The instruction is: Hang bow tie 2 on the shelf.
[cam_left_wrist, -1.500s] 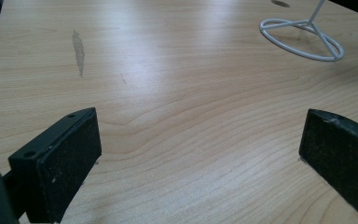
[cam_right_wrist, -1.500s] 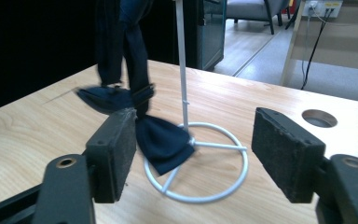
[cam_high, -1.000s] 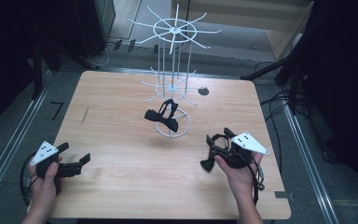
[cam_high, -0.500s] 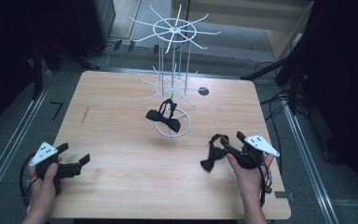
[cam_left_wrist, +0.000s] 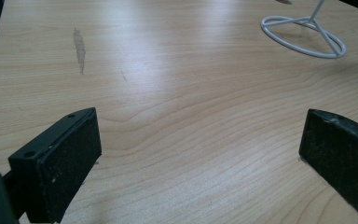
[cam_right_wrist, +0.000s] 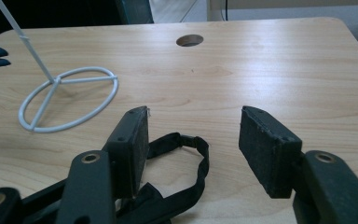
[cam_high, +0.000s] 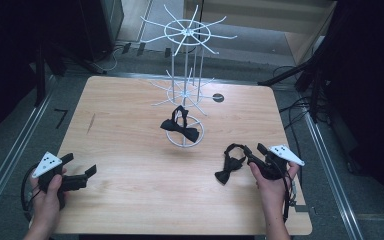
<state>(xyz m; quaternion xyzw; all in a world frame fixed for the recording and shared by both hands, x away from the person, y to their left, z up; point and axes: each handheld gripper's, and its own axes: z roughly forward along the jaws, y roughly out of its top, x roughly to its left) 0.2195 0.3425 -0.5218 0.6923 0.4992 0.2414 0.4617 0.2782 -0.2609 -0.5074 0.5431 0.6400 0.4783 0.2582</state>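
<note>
A white wire rack stands on the wooden table, its ring base on the boards. One black bow tie hangs from a low spoke. A second black bow tie lies flat at the right. My right gripper sits just right of it. In the right gripper view that gripper is open, and the tie's strap loops out past the left jaw. My left gripper rests open at the table's front left, with bare wood between its jaws.
A round cable hole sits behind the rack on the right. The rack's ring base lies far ahead of the left gripper. A dark scuff marks the wood at left. Metal rails and dark floor flank the table.
My right hand has drawn back to the right, away from the bow tie, which stays lying on the table. The left gripper has not moved.
</note>
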